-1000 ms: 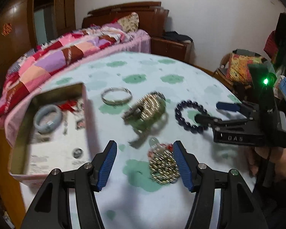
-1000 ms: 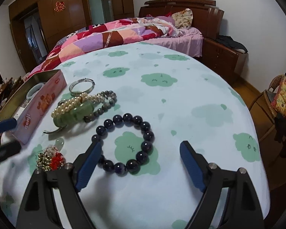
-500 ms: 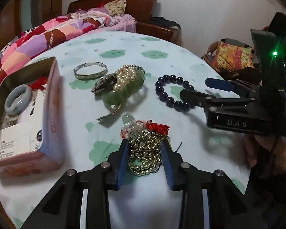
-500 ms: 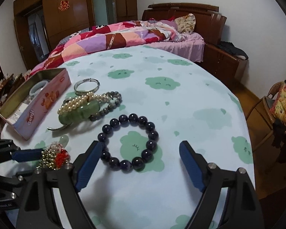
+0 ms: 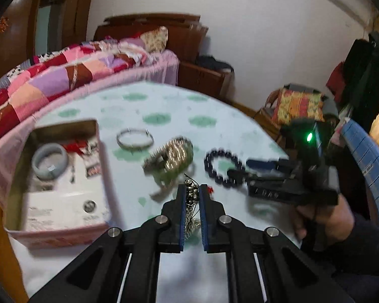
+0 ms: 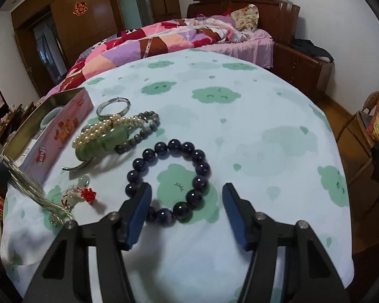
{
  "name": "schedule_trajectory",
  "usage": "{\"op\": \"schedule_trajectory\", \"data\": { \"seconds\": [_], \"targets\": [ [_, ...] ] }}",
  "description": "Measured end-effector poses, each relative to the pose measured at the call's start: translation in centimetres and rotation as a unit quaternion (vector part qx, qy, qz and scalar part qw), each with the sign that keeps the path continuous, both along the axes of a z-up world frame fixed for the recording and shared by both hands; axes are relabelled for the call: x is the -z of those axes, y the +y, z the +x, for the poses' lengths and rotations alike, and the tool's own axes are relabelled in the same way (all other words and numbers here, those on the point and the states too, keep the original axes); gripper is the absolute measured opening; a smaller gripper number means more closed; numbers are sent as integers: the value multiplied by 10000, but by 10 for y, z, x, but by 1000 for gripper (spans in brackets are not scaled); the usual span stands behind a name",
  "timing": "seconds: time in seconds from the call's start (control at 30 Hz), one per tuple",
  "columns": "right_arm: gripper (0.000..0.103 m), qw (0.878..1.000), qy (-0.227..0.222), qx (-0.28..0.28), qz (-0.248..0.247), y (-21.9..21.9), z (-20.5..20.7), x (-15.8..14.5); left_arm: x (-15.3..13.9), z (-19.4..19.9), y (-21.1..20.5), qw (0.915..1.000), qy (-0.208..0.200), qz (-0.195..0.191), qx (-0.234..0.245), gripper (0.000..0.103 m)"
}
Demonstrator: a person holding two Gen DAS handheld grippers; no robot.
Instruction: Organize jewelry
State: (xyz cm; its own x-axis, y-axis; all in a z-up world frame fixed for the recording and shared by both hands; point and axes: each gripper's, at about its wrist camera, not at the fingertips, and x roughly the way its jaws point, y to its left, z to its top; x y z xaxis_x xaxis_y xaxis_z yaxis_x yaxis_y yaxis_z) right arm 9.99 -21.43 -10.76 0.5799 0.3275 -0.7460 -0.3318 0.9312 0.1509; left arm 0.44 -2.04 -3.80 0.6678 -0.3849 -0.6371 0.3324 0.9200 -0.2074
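My left gripper (image 5: pixel 190 189) is shut on a gold bead necklace (image 5: pixel 191 197) and lifts it off the table; in the right wrist view the strand (image 6: pixel 30 186) blurs up to the left, its red knot and pale pendant (image 6: pixel 80 193) still on the cloth. My right gripper (image 6: pixel 187 189) is open, its jaws either side of the near part of a dark bead bracelet (image 6: pixel 169 176). A pink tin box (image 5: pixel 55 176) at the left holds a pale bangle (image 5: pixel 50 160). A pearl, grey-bead and green jade pile (image 6: pixel 111 136) and a silver bangle (image 6: pixel 113 106) lie beside the box.
The round table (image 6: pixel 265 139) wears a white cloth with green clouds. A bed with a patchwork quilt (image 6: pixel 164 43) stands behind it. A wicker chair with a cushion (image 5: pixel 300 106) is at the right, past the table's edge.
My left gripper has closed on the gold bead necklace and risen with it. My right gripper has moved forward around the dark bracelet and narrowed somewhat.
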Motion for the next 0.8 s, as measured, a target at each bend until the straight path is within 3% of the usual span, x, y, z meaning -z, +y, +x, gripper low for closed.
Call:
{"op": "schedule_trajectory", "data": {
  "seconds": [0.1, 0.2, 0.3, 0.37, 0.5, 0.8],
  "targets": [
    [62, 9999, -5, -43, -116, 5, 0, -1, -10, 1, 11, 9998, -150, -82, -126, 8],
    [56, 9998, -4, -20, -179, 5, 0, 0, -14, 4, 20, 9994, -192, -157, -235, 8],
    [37, 9986, -107, -66, -510, 11, -2, 0, -15, 5, 27, 9990, -207, -224, -320, 8],
    [19, 9984, -118, -98, -553, 12, -4, -1, -19, 4, 30, 9987, -264, -270, -355, 8],
    [16, 9998, -2, -136, -130, 4, -6, -4, -29, -1, 34, 9979, -424, -318, -384, 8],
    [16, 9987, -422, -124, 253, -4, -17, -47, -48, 1, 52, 9958, -669, -337, -532, 8]
  ]
}}
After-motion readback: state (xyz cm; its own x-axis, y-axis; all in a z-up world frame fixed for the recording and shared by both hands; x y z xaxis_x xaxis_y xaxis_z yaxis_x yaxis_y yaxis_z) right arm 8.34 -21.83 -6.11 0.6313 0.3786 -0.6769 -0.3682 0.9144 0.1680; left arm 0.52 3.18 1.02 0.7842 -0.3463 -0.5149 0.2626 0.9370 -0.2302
